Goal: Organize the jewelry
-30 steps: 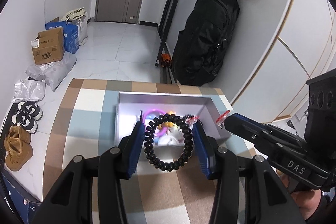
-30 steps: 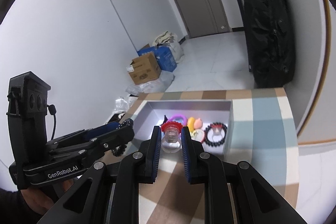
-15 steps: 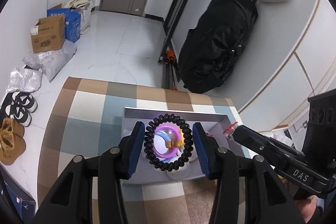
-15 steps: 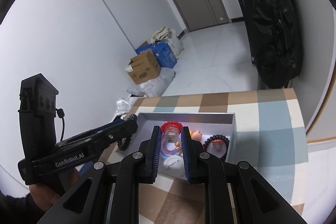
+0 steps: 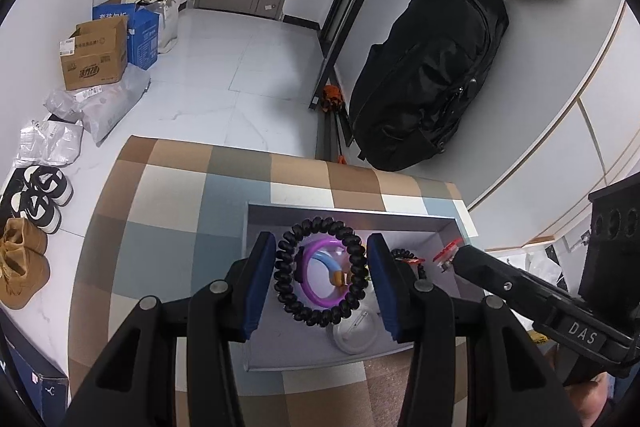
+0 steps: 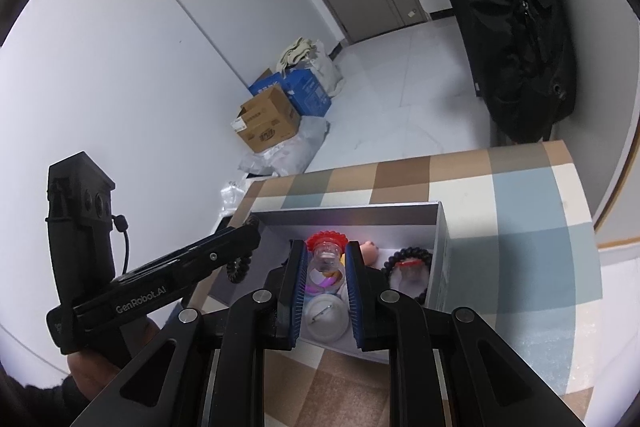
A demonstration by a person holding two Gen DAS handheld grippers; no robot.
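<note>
An open grey box [image 5: 348,214] sits on the checked table and holds a purple bangle [image 5: 310,293], a white disc [image 5: 354,337] and a black bead bracelet [image 6: 408,255]. My left gripper [image 5: 321,251] is shut on a black coiled ring [image 5: 286,283] and hangs over the box's left half. My right gripper [image 6: 325,255] is shut on a small clear piece with a red frilled top [image 6: 326,247], above the box's middle. In the left wrist view the right gripper [image 5: 450,259] enters from the right. In the right wrist view the left gripper [image 6: 244,243] comes in from the left.
The checked tablecloth [image 5: 172,227] covers the table, whose far edge drops to a white tiled floor. A black backpack [image 5: 432,75] leans on the wall behind. Cardboard boxes [image 5: 94,53], bags and shoes [image 5: 40,195] lie on the floor at the left.
Both grippers have moved forward and a little down, from in front of the box to over it. Each still holds its piece.
</note>
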